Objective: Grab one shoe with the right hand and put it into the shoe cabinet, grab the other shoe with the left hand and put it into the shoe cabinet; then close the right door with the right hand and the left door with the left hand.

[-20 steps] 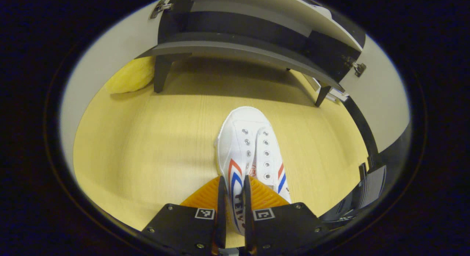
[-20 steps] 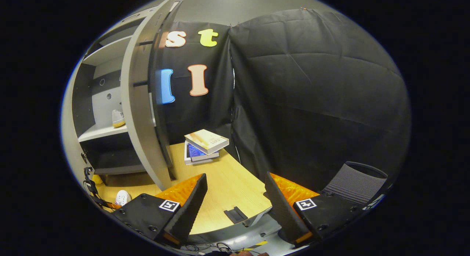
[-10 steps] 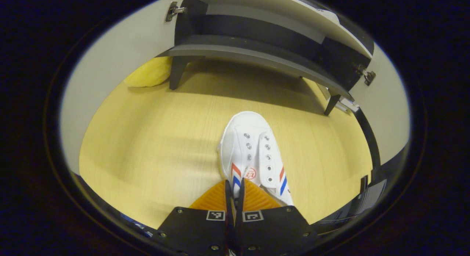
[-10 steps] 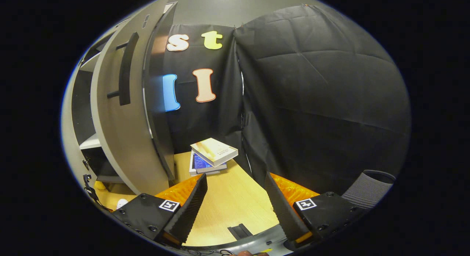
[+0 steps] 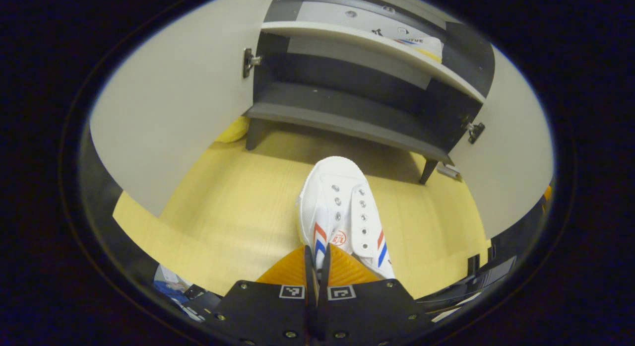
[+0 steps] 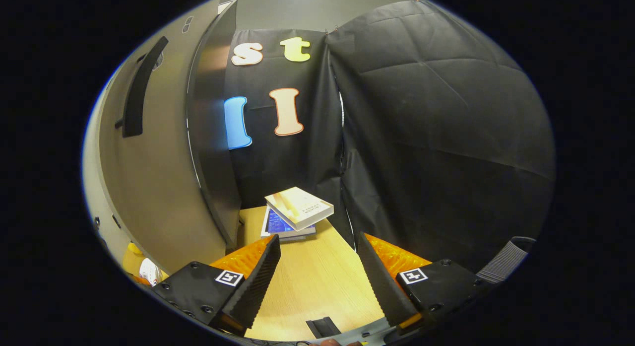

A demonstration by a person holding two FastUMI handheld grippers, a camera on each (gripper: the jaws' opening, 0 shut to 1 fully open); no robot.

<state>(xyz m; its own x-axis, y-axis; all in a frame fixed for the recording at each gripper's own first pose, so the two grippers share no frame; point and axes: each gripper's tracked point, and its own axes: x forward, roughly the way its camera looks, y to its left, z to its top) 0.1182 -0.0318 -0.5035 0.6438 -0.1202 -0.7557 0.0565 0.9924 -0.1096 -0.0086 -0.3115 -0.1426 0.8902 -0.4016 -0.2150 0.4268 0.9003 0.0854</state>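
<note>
Now | white canvas shoe with red and blue stripes (image 5: 342, 212) runs lengthwise away from the left gripper (image 5: 316, 266), toe toward the open grey shoe cabinet (image 5: 357, 112), over the yellow wooden floor (image 5: 233, 212) | jaws pinching its heel-side collar | right gripper (image 6: 317, 266): jaws spread, holding nothing, facing stacked books (image 6: 296, 213) beside the cabinet's grey right door (image 6: 163, 162).

Your left gripper view looks down, close over the yellow wooden floor (image 5: 238, 207), toward the open grey shoe cabinet (image 5: 347, 103); your right gripper view faces that cabinet's grey right door (image 6: 163, 152) from near.

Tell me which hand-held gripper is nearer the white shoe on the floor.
Left. The left hand-held gripper is shut on the white shoe; the right hand-held gripper hangs open, off toward the books.
</note>
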